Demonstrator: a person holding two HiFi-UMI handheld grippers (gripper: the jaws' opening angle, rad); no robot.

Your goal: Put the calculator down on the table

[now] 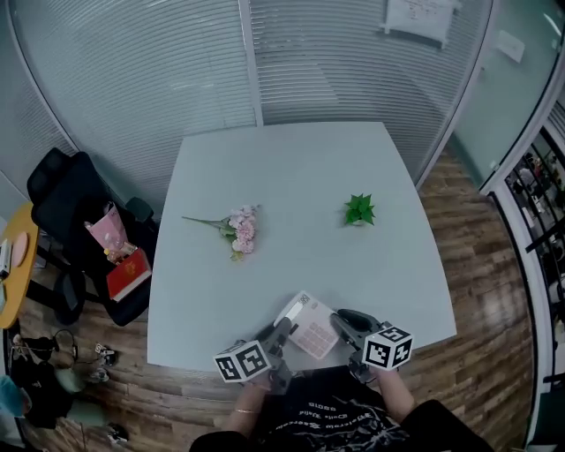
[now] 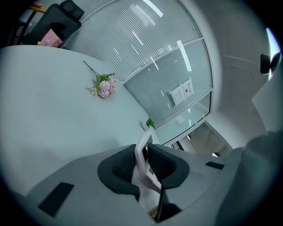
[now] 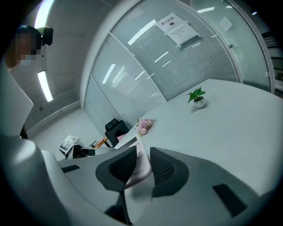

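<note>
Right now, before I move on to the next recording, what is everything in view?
Rounded light grey table: one, light grey, middle of the head view.
White and pink flat calculator: one, white and pink, at the table's near edge.
Pink flower sprig: one, pink with a green stem, lying left of the table's centre.
Small green potted plant: one, green, right of the centre.
Black office chair: one, black, left of the table.
Pink bag: one, pink, on the chair.
Red flat item: one, red, on the chair.
White paper notice: one, white, on the glass wall.
Left claw: one, dark pads, shut on the calculator.
Right claw: one, dark pads, shut on the calculator.
</note>
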